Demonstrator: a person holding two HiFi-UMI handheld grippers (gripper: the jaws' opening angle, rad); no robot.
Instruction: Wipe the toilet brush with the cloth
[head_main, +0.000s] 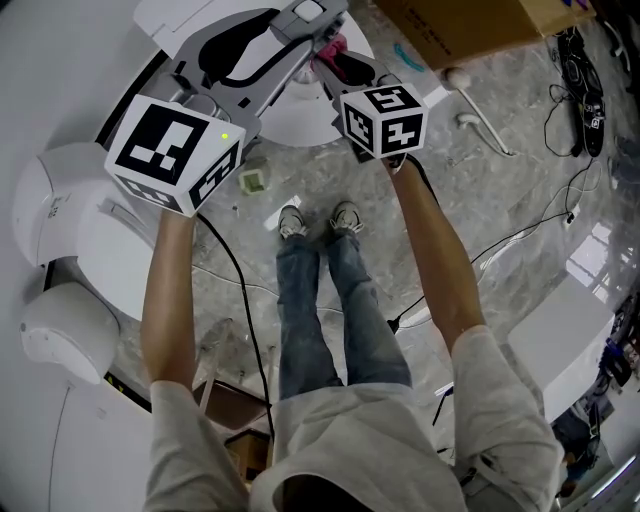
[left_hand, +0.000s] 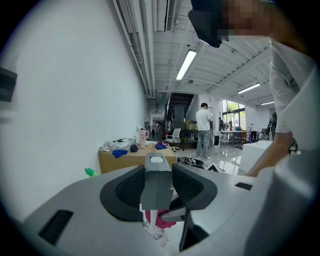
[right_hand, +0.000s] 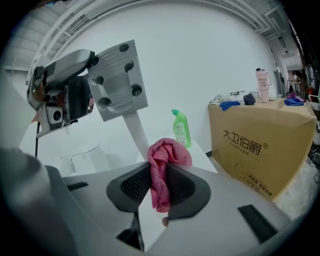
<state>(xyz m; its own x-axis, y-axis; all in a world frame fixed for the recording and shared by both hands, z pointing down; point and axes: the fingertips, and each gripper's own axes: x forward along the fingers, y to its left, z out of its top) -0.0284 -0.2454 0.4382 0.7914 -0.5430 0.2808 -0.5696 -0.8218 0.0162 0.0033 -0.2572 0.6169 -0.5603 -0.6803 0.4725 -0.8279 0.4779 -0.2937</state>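
Your left tool (left_hand: 157, 171) grips the brush (left_hand: 157, 192) by its handle, up in the air — your right tool (right_hand: 159, 170) squeezes the pink cloth (right_hand: 169, 150), and the cloth touches that handle.

The person's bare left forearm (head_main: 165, 300) and right forearm (head_main: 437, 255) both reach forward from short sleeves, roughly parallel. The left hand-held gripper (left_hand: 157, 172) points slightly below level, and its jaws are clamped on the grey handle of the toilet brush (left_hand: 157, 190). The right hand-held gripper (right_hand: 159, 182) tilts down a little more, with its jaws pressed together on the pink cloth (right_hand: 167, 155). In the head view the two sets of jaw tips sit close together, the right just beside the left.
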